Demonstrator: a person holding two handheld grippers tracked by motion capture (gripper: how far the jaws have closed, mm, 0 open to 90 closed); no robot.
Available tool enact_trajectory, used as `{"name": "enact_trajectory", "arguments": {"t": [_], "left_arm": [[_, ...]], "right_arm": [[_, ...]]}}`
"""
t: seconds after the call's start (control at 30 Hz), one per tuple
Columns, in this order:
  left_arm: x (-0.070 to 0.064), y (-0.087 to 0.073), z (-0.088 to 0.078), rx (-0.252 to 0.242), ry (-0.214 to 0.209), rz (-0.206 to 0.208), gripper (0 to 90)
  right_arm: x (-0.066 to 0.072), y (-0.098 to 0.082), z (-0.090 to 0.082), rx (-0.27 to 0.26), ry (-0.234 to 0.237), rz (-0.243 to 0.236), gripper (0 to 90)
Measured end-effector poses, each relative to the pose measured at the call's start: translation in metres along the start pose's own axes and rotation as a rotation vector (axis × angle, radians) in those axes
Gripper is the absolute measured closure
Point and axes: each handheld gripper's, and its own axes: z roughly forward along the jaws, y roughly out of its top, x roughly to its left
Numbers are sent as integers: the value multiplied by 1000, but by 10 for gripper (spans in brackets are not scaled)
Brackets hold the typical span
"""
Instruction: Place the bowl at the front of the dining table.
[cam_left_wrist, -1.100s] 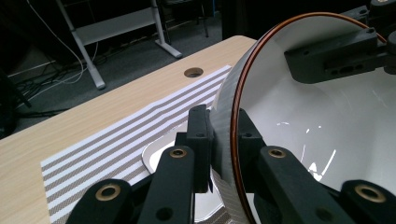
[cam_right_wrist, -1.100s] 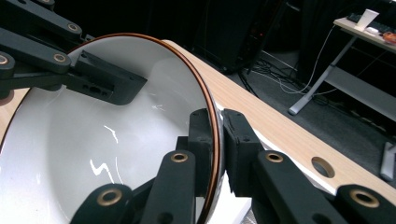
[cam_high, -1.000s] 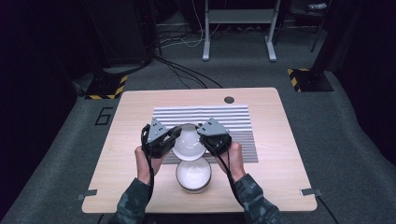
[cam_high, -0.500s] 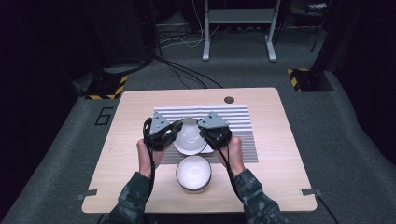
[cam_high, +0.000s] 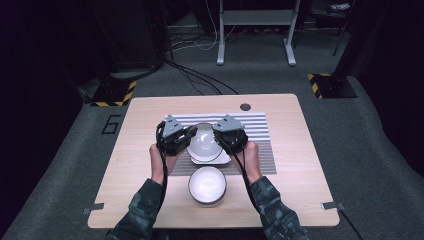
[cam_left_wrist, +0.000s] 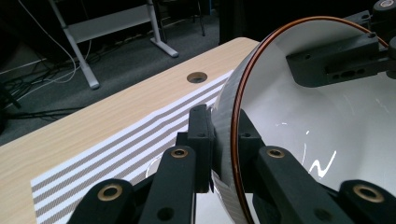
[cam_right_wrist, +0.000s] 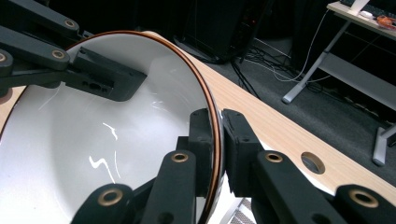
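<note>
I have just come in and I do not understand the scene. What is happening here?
A person holds a white bowl by its rim with two grippers, the left gripper and the right gripper, one on each side. The bowl is over a square white plate on a striped mat. A second white bowl stands on the wooden table, nearer to the person.

Two grippers, the left gripper (cam_high: 186, 136) and the right gripper (cam_high: 220, 134), hold a white bowl (cam_high: 204, 141) between them. It is over a square plate (cam_high: 210, 159). Another bowl (cam_high: 207, 185) sits near on the table (cam_high: 140, 115).
</note>
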Motion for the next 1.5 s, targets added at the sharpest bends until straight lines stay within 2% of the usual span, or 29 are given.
{"name": "enact_trajectory", "arguments": {"t": [0.13, 0.23, 0.27, 0.57, 0.77, 0.8, 0.9, 0.93, 1.07, 1.23, 1.3, 1.33, 1.4, 1.47, 1.5], "left_arm": [[5, 2, 7, 17, 2, 5, 820], [7, 1, 11, 29, 6, 3, 820], [9, -1, 13, 38, 3, -14, 821], [17, -1, 27, 71, -3, -10, 822], [20, -2, 35, 89, -6, -12, 822], [22, -3, 38, 102, -19, -7, 821], [24, -4, 41, 110, -24, -9, 819], [26, -5, 44, 114, -22, -19, 820], [29, -6, 49, 119, -25, -27, 823], [33, -11, 58, 137, -30, -52, 822], [34, -12, 61, 144, -29, -59, 823], [35, -12, 65, 158, -26, -48, 824], [36, -13, 67, 164, -26, -51, 824], [38, -18, 71, 182, -34, -84, 823], [38, -18, 71, 182, -34, -84, 823]], "right_arm": [[-7, 1, 8, 10, 5, 10, 830], [-9, 1, 12, 18, 7, 13, 831], [-10, -1, 16, 27, 14, 20, 831], [-15, -5, 31, 55, 21, 29, 831], [-20, -8, 38, 68, 36, 59, 831], [-21, -9, 41, 75, 38, 54, 831], [-23, -10, 44, 84, 41, 52, 832], [-25, -10, 48, 96, 49, 66, 831], [-25, -11, 51, 102, 38, 54, 831], [-30, -16, 60, 116, 56, 82, 830], [-31, -17, 64, 127, 57, 67, 830], [-32, -17, 67, 138, 62, 83, 830], [-35, -18, 72, 152, 73, 86, 830], [-36, -19, 76, 169, 81, 87, 829], [-36, -19, 76, 169, 81, 87, 829]]}}
